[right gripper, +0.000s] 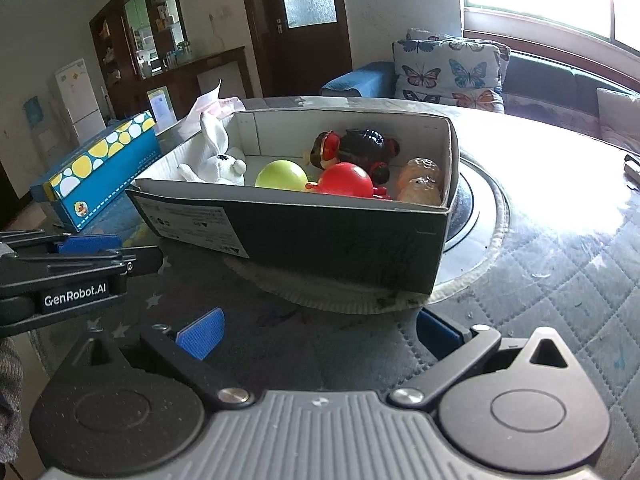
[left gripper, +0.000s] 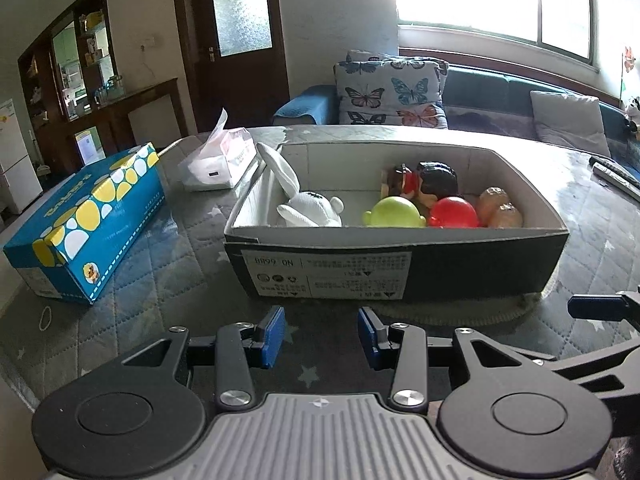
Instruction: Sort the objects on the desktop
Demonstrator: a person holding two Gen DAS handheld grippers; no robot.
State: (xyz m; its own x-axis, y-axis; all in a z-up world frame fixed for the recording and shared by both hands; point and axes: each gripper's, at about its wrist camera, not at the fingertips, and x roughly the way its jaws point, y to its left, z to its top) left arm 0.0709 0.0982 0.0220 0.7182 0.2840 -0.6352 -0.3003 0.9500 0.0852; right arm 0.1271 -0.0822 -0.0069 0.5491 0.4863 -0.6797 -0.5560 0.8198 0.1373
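Observation:
A dark cardboard box (left gripper: 400,276) (right gripper: 320,240) stands on the table. In it lie a white plush rabbit (left gripper: 308,210) (right gripper: 218,164), a green ball toy (left gripper: 394,212) (right gripper: 280,175), a red ball toy (left gripper: 454,212) (right gripper: 346,180), a dark doll figure (left gripper: 424,182) (right gripper: 352,146) and two orange toys (left gripper: 500,206) (right gripper: 422,182). My left gripper (left gripper: 322,334) is open and empty, just short of the box's near wall. My right gripper (right gripper: 316,334) is open and empty, near the box's right corner.
A blue tissue box with yellow and white dots (left gripper: 88,216) (right gripper: 100,168) lies left of the cardboard box. A soft pack of tissues (left gripper: 220,160) sits behind it. Remote controls (left gripper: 616,174) lie at the far right. The box rests on a round mat (right gripper: 476,240).

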